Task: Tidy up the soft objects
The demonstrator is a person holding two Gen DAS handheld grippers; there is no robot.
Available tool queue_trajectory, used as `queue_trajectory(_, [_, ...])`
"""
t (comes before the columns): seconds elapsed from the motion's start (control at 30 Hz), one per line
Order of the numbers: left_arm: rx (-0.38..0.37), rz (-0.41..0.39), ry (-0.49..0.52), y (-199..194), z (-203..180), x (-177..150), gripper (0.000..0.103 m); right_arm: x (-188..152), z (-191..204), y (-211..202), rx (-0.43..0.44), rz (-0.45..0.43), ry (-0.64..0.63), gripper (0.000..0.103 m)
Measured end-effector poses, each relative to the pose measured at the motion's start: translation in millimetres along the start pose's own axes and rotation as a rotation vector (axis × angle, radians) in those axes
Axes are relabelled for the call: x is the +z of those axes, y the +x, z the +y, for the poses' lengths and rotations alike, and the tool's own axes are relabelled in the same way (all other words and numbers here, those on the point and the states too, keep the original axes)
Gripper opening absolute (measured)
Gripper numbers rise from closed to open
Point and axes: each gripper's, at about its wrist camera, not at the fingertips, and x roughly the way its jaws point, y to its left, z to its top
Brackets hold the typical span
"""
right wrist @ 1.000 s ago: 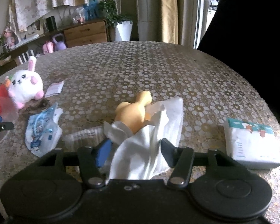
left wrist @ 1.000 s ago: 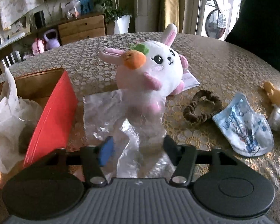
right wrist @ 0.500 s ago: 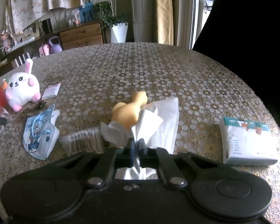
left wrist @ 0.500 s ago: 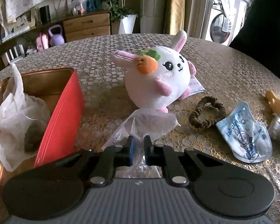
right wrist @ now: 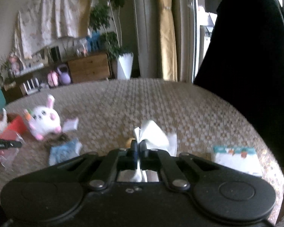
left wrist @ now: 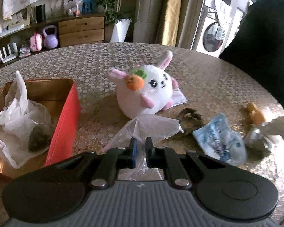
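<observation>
My left gripper (left wrist: pixel 140 143) is shut on a clear plastic bag (left wrist: pixel 149 126), held above the table just right of the red box (left wrist: pixel 66 111). A white plush bunny (left wrist: pixel 147 92) with a carrot sits behind the bag. My right gripper (right wrist: pixel 138 145) is shut on a white tissue (right wrist: pixel 153 134), lifted off the table; a yellow soft toy (right wrist: pixel 129 141) peeks out below it. The bunny (right wrist: pixel 43 121) and the left gripper (right wrist: pixel 7 144) with its bag show at the left of the right wrist view.
The red box holds crumpled white tissue (left wrist: pixel 19 113). A brown scrunchie (left wrist: pixel 189 117), a blue printed pouch (left wrist: pixel 219 140) and the yellow toy (left wrist: pixel 255 113) lie to the right. A tissue pack (right wrist: pixel 236 158) lies at the right table edge.
Both grippers closed, the left on the plastic bag and the right on the tissue. Both have since lifted their loads off the table; the right view is blurred with motion.
</observation>
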Motion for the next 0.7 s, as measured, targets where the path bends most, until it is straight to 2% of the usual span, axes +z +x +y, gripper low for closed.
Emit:
queue_trajectory(0.37, [-0.063,-0.009,0.002,-46,-3,19,0.009,36,18,-56,0.070,-0.113,-0.022,0.001])
queue_trajectory(0.7, [-0.076,-0.001,0.010,-89,9,36,0.009,64,66,-72,0.250,-0.119,-0.071,0.001])
